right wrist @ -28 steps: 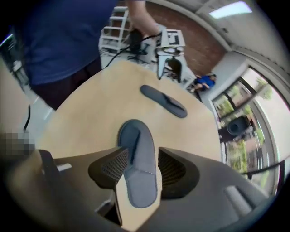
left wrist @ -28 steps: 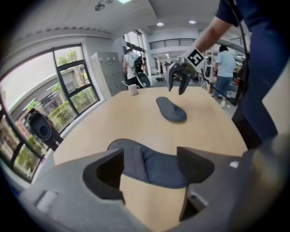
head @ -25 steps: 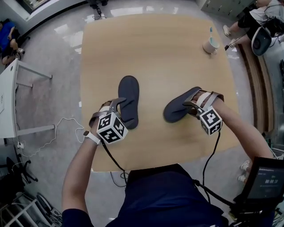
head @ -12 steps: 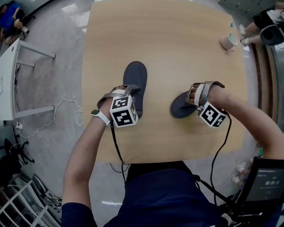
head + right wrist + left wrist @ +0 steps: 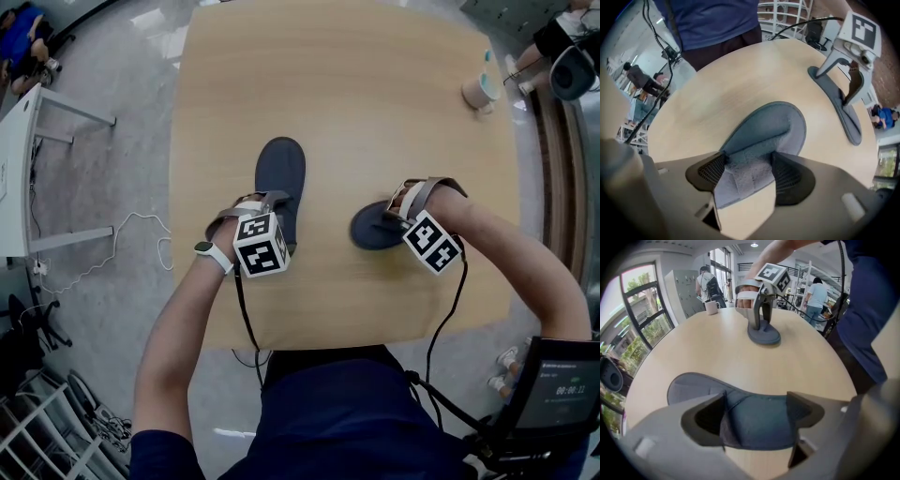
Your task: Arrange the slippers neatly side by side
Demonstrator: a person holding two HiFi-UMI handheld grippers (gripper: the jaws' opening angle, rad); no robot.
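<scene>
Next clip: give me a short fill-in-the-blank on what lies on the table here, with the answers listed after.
1. The table holds ____ slippers: the left slipper and the right slipper.
2. In the head view, the mug stands near the table's far ____ corner.
3. The two slippers lie ____, with bare wood between them.
Missing words: two; right; apart.

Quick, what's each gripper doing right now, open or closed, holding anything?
Left gripper: open, jaws just been opening, astride the left slipper.
Right gripper: open, jaws just been opening, astride the right slipper.
</scene>
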